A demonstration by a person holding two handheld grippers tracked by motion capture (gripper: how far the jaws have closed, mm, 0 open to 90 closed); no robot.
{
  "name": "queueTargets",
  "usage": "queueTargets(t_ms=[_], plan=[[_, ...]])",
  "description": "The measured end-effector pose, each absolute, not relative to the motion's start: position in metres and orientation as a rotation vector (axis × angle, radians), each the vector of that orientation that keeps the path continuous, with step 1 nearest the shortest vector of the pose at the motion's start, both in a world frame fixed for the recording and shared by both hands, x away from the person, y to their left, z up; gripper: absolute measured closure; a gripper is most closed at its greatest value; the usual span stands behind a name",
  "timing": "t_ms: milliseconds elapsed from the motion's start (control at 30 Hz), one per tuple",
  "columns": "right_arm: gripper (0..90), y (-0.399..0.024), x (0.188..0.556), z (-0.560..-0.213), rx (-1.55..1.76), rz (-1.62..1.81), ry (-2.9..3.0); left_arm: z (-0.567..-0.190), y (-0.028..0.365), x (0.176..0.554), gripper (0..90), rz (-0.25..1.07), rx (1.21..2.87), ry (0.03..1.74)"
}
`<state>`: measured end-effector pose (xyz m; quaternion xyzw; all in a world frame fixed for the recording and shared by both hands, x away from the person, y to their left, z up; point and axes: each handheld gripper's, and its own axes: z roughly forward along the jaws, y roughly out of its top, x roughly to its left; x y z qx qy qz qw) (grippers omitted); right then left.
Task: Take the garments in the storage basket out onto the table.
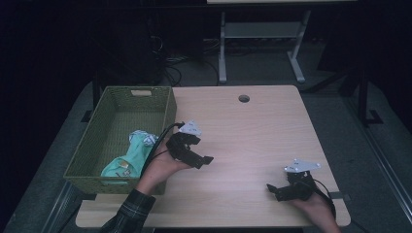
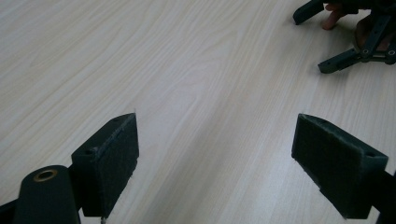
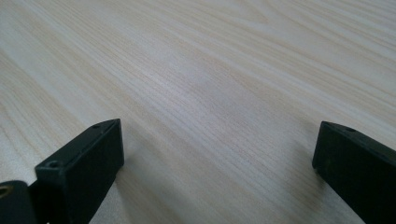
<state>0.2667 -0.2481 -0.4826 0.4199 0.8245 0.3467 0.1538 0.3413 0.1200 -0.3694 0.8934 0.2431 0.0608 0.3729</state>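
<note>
A green woven basket (image 1: 163,112) stands at the table's left edge, and a mint-green and white cloth (image 1: 131,153) lies inside it. My left gripper (image 1: 206,159) hovers just right of the basket, open, with bare wood between its jaws (image 2: 215,154). My right gripper (image 1: 271,189) rests near the front right of the table, open and holding nothing (image 3: 219,158). In the left gripper view the right gripper (image 2: 336,42) shows far off at the upper right, with a person's fingers behind it.
The light wooden table (image 1: 252,131) has a round cable hole (image 1: 244,98) near its far edge. Beyond it stands a white desk frame (image 1: 262,43) with cables (image 1: 170,63) on the dark floor. A plaid sleeve (image 1: 128,213) comes in at the bottom left.
</note>
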Motion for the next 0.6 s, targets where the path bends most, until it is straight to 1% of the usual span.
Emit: queueTargets(t_ms=[467, 600], plan=[[1.5, -0.248, 0.267, -0.483, 1.197, 0.996, 2.363, -0.356, 0.131, 0.34, 15.8, 0.173, 2.262, 0.657], [1.5, -0.248, 0.267, -0.483, 1.199, 0.995, 2.363, -0.353, 0.137, 0.34, 15.8, 0.196, 2.261, 0.651]])
